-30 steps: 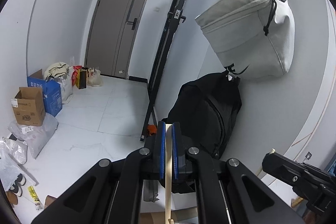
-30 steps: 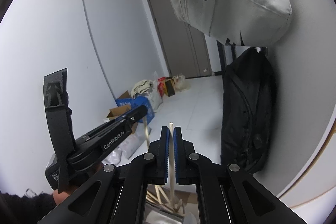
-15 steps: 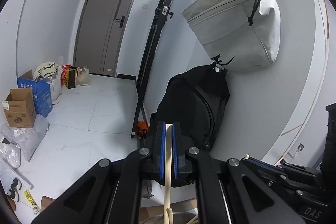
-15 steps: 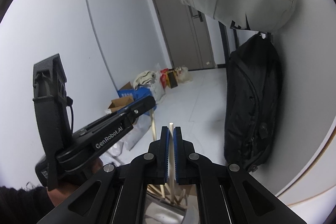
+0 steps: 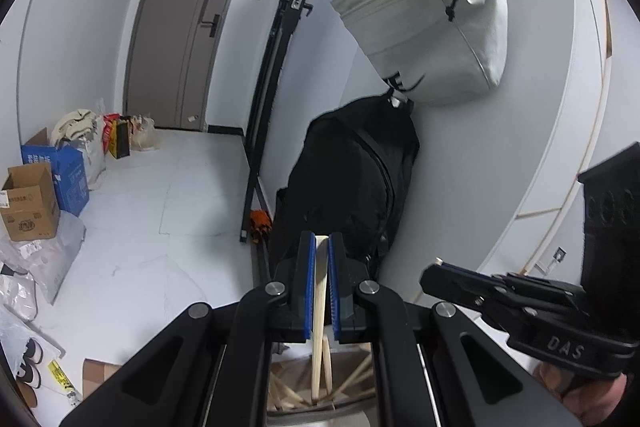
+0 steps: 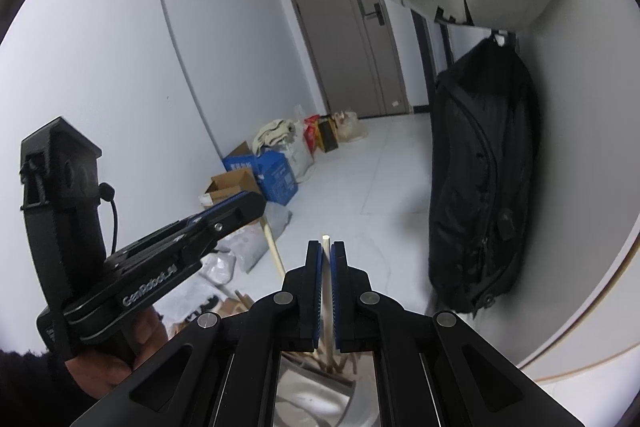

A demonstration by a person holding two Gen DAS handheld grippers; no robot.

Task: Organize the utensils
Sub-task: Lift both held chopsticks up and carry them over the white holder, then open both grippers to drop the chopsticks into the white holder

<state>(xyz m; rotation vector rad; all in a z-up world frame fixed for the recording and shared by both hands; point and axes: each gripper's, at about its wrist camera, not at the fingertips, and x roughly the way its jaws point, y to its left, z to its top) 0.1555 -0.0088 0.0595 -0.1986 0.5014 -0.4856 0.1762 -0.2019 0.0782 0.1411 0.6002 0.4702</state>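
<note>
My left gripper [image 5: 319, 247] is shut on a pale wooden chopstick [image 5: 319, 307] that stands upright between its blue pads; its lower end reaches down among several other wooden chopsticks [image 5: 296, 393] in a container below. My right gripper [image 6: 326, 255] is shut on another wooden chopstick [image 6: 327, 291], also upright, its lower end among chopsticks [image 6: 320, 359] in a shiny metal holder [image 6: 316, 399]. In the left wrist view the right gripper [image 5: 438, 269] is at the lower right. In the right wrist view the left gripper [image 6: 256, 205] is at the left, its chopstick [image 6: 272, 247] hanging below it.
A black backpack [image 5: 352, 179] and a grey bag [image 5: 432, 23] hang on the wall ahead. A black metal frame [image 5: 272, 67] leans by it. Cardboard boxes [image 5: 28, 203], a blue box [image 5: 64, 167] and bags lie on the white floor by a grey door [image 5: 188, 27].
Both grippers stay shut on their chopsticks. The right gripper has moved closer to the left one and now fills more of the left wrist view. Both views have tilted slightly.
</note>
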